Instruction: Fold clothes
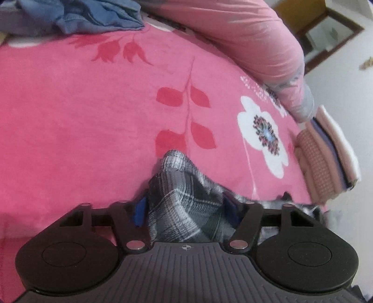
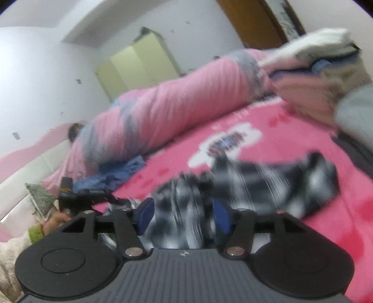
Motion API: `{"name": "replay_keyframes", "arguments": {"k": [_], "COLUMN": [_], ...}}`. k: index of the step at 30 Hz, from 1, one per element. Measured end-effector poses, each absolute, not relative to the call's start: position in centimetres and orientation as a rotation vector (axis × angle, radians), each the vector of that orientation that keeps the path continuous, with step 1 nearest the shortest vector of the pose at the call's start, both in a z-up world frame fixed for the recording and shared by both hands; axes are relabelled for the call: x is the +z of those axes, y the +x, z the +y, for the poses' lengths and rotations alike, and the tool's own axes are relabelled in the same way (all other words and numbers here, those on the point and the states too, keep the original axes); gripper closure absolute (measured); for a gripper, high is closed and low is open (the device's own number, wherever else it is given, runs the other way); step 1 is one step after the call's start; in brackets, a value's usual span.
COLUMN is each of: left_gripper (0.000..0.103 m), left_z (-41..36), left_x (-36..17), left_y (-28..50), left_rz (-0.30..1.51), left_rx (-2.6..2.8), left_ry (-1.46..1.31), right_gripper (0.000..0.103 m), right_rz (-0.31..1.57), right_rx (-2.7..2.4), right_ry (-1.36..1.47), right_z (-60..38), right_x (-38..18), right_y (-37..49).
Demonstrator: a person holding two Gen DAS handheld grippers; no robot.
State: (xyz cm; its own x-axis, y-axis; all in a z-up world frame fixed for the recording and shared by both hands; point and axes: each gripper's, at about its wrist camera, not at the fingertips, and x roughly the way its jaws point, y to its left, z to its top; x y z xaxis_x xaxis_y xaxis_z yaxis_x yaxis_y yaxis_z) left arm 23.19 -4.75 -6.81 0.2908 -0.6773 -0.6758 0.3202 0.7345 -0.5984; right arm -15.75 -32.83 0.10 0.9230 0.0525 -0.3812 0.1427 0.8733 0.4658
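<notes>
A black, grey and white plaid garment [image 1: 186, 205] lies on a pink flowered bedspread [image 1: 81, 116]. My left gripper [image 1: 186, 207] is shut on a bunched fold of it, with a hemmed corner sticking up past the blue pads [image 1: 139, 211]. In the right wrist view the same plaid garment [image 2: 268, 184] stretches blurred to the right, and my right gripper [image 2: 184, 216] is shut on another bunch of it. The left gripper [image 2: 79, 198] shows at the left of that view, held by a hand [image 2: 56, 221].
A crumpled blue garment [image 1: 93, 16] lies at the far side of the bedspread. A rolled pink quilt [image 1: 244, 42] runs along the right. A stack of folded clothes [image 1: 326, 158] sits at the bed's edge. A grey sleeve [image 2: 356, 118] enters at the right.
</notes>
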Motion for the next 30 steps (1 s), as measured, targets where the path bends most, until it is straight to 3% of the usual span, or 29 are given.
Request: {"name": "replay_keyframes", "arguments": {"k": [2, 6, 11, 15, 18, 22, 27, 29, 30], "left_gripper": [0.067, 0.089, 0.092, 0.092, 0.093, 0.093, 0.093, 0.092, 0.091], "left_z": [-5.0, -5.1, -3.2, 0.3, 3.4, 6.4, 8.4, 8.9, 9.1], "left_x": [-6.9, -6.9, -4.0, -2.2, -1.8, -2.6, -5.6, -6.2, -6.4], "left_y": [23.0, 22.5, 18.6, 13.6, 10.0, 5.5, 1.4, 1.8, 2.0], "left_rz": [1.105, 1.123, 0.907, 0.765, 0.689, 0.602, 0.631, 0.660, 0.674], "left_rx": [-0.682, -0.637, -0.617, -0.706, -0.736, -0.720, -0.677, -0.668, -0.663], "left_ry": [-0.391, -0.417, -0.507, -0.548, -0.549, -0.559, -0.559, -0.574, -0.581], "right_gripper": [0.038, 0.024, 0.026, 0.044, 0.070, 0.090, 0.088, 0.076, 0.059], "right_rz": [0.396, 0.513, 0.693, 0.718, 0.684, 0.655, 0.694, 0.744, 0.769], "right_rx": [-0.005, 0.039, 0.083, 0.090, 0.108, 0.135, 0.228, 0.226, 0.223], "right_ry": [0.493, 0.416, 0.505, 0.484, 0.413, 0.270, 0.162, 0.128, 0.112], "right_z": [-33.4, -33.7, -34.8, -34.2, -32.7, -29.4, -26.0, -25.0, -24.6], "right_x": [0.9, 0.5, -1.9, -1.6, -0.4, 1.1, 1.8, 1.5, 1.2], "right_y": [-14.1, -7.5, -1.6, -0.8, -1.5, -2.1, -1.3, -0.1, 0.6]}}
